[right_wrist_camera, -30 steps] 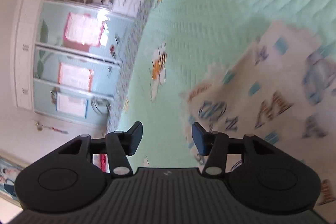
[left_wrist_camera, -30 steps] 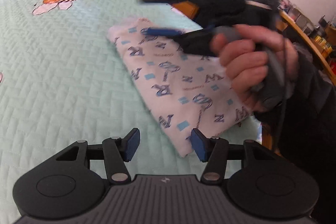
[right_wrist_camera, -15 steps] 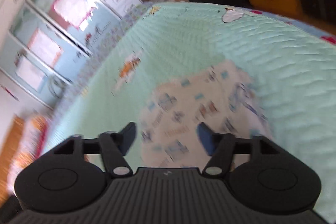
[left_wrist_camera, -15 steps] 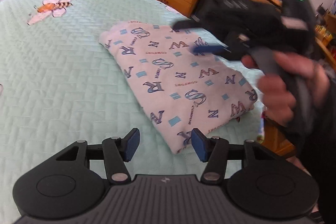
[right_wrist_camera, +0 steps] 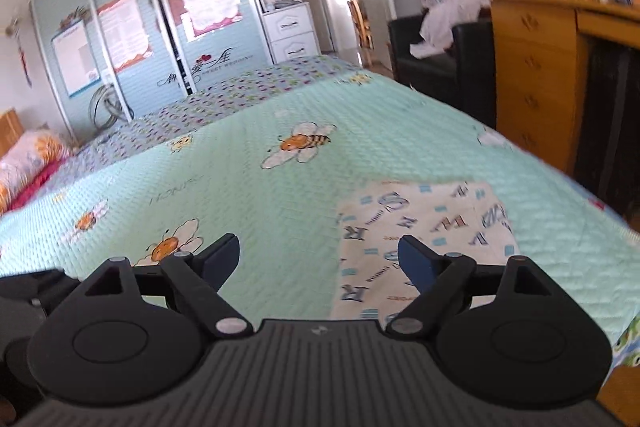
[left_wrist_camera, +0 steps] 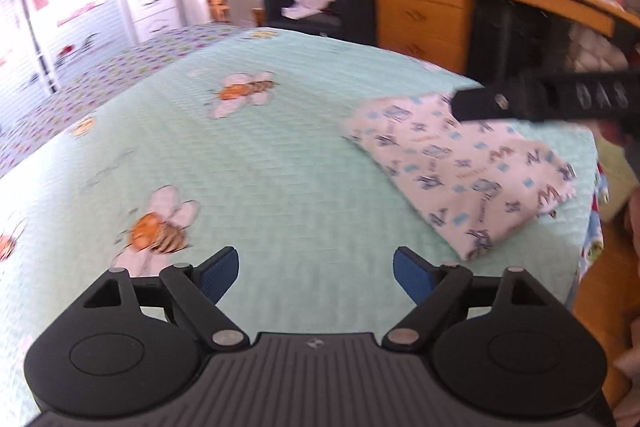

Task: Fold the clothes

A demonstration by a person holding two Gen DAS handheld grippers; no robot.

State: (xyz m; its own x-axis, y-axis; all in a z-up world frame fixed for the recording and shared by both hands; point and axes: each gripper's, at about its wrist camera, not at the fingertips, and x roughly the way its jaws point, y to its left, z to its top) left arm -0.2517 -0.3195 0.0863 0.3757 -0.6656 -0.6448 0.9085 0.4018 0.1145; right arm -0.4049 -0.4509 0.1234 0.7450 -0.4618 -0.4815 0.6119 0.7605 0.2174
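Observation:
A folded white cloth with blue letters (left_wrist_camera: 460, 163) lies flat near the right edge of the mint green bed cover (left_wrist_camera: 248, 163). It also shows in the right wrist view (right_wrist_camera: 424, 239). My left gripper (left_wrist_camera: 316, 277) is open and empty, above the bed cover, left of the cloth. My right gripper (right_wrist_camera: 318, 261) is open and empty, just above the near left part of the cloth. One black finger of the right gripper (left_wrist_camera: 544, 101) reaches in over the cloth's far end in the left wrist view.
The bed cover has bee patterns (left_wrist_camera: 160, 227). A wooden dresser and desk (left_wrist_camera: 424, 11) stand beyond the bed's right edge, with a black armchair holding white clothes (right_wrist_camera: 440, 43). A wardrobe (right_wrist_camera: 140, 27) stands at the far side. Pillows (right_wrist_camera: 24, 163) lie far left.
Both grippers have pulled back and up from the cloth and opened wider. The left view has swung left across the bed. The right gripper has levelled out; the cloth stays folded.

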